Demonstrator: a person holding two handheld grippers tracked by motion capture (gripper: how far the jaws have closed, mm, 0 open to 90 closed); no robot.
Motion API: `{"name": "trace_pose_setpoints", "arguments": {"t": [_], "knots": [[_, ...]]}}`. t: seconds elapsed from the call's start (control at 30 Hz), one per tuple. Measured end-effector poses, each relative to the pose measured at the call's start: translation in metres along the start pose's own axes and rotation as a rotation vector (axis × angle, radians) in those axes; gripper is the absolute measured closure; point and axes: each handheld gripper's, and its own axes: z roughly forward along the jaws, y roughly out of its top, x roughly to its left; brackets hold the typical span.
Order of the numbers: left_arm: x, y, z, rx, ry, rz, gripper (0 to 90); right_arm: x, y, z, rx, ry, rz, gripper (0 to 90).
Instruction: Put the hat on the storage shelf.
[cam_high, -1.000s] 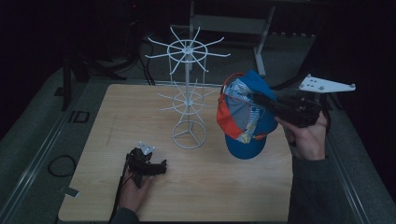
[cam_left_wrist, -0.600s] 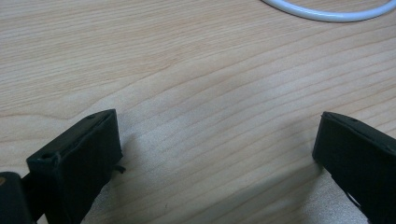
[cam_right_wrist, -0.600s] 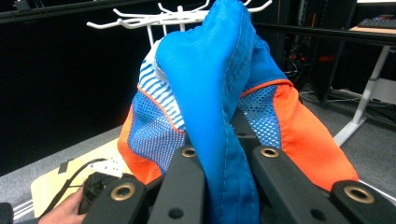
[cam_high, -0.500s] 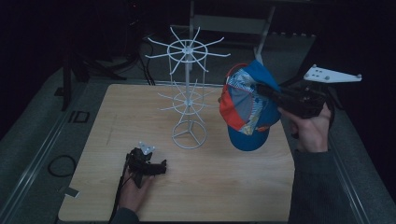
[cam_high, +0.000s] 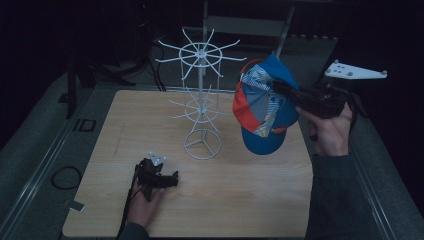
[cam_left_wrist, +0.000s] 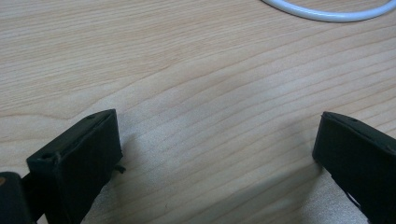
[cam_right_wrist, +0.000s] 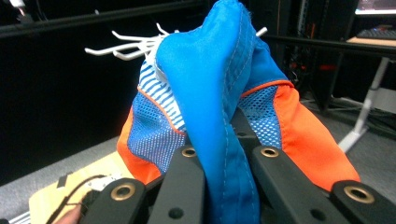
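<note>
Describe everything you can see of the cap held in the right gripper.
The cap is a blue baseball cap with orange panels, blue mesh sections and a blue-and-white striped patch, all soft fabric by the look. It hangs in the air, clear of the table, right of the white wire rack and apart from it in the high view. The right gripper is shut on a fold of its blue cloth, the black fingers pressing from both sides. Its brim hangs lowest.

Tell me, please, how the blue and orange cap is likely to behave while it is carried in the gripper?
Probably floppy: the cap folds where the right gripper pinches its blue fabric. It likely weighs little, since it hangs from that one pinch. The mesh panels may snag on the prongs of the white wire rack.
</note>
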Motion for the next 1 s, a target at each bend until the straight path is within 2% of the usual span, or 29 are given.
{"name": "trace_pose_setpoints", "arguments": {"t": [0.33, 0.57, 1.0], "knots": [[0.000, 0.000, 0.000, 0.003, 0.000, 0.005, 1.4, 0.004, 0.014, 0.004, -0.047, 0.032, 0.001, 87.2], [0.000, 0.000, 0.000, 0.003, 0.000, 0.005, 1.4, 0.000, 0.018, 0.019, -0.047, 0.036, 0.020, 87.1], [0.000, 0.000, 0.000, 0.000, -0.001, 0.001, 1.4, -0.005, -0.007, 0.061, 0.003, 0.076, 0.068, 86.6]]}}
